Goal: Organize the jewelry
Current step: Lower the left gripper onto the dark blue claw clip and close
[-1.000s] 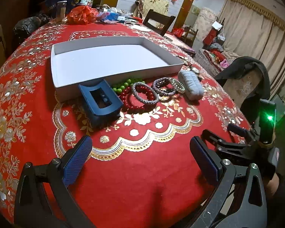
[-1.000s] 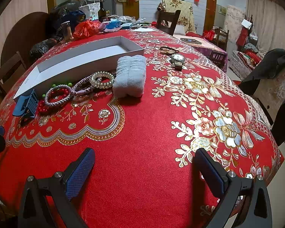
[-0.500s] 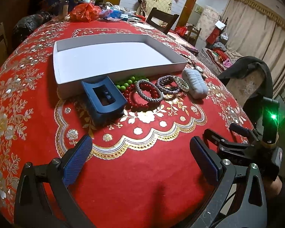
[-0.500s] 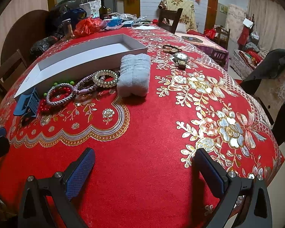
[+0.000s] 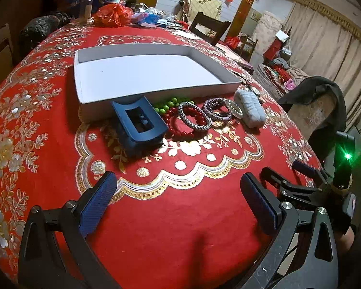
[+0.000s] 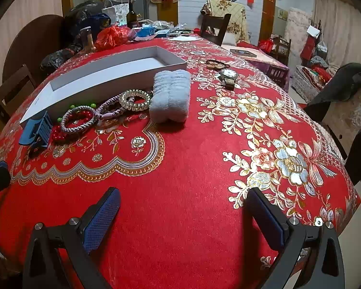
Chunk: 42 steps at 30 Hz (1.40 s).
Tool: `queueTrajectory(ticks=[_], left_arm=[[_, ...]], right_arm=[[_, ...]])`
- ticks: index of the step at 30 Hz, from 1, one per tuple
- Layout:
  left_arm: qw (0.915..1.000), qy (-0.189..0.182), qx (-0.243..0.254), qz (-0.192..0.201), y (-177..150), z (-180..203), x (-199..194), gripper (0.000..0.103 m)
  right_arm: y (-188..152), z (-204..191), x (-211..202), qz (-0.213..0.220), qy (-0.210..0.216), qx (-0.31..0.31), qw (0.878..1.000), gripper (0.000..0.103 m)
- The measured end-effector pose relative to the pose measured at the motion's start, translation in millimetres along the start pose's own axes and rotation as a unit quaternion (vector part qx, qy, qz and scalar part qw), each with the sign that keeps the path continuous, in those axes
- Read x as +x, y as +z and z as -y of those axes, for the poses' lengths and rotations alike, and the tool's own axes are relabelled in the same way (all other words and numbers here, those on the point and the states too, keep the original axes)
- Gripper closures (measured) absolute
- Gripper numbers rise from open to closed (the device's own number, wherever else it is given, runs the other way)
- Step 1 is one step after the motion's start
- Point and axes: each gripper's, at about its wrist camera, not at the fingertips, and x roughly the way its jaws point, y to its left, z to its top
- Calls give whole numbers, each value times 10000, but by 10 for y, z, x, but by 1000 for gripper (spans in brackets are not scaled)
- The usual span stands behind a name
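A shallow white box [image 5: 142, 73] lies on the red tablecloth, seen also in the right wrist view [image 6: 103, 72]. In front of it lie a blue hair claw [image 5: 138, 125] [image 6: 36, 131], green beads [image 5: 167, 106], red beads [image 5: 180, 131], a grey braided bracelet [image 5: 195, 119] [image 6: 78, 121], a purple braided one [image 5: 214, 109], a clear coil tie [image 6: 134, 100] and a pale blue scrunchie [image 5: 250, 108] [image 6: 170, 95]. My left gripper [image 5: 178, 204] is open and empty, short of the claw. My right gripper [image 6: 183, 219] is open and empty near the table's front edge.
A wristwatch [image 6: 228, 77] and a dark hair band [image 6: 216, 63] lie to the right of the box. Bags, a bottle [image 6: 132, 16] and clutter stand at the table's far end. Chairs [image 6: 215, 27] ring the table; one with a dark jacket [image 6: 349, 96] is at the right.
Both grippers have moved slightly forward toward the row of jewelry, so it looks larger. Both stay open and empty; nothing on the table moved.
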Motion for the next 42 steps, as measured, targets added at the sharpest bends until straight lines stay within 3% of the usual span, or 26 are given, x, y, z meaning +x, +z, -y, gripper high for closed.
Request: queueTrajectory(ticks=[15, 25, 42], left_arm=[[9999, 100, 123, -65, 7, 1, 58, 0], [9997, -180, 122, -71, 6, 34, 54, 0], [9999, -24, -108, -62, -54, -79, 56, 0]], right_arm=[[1, 5, -1, 48, 28, -45, 10000, 0], [10, -7, 4, 94, 22, -40, 9999, 0], [-44, -19, -33, 231, 12, -24, 9997, 0]])
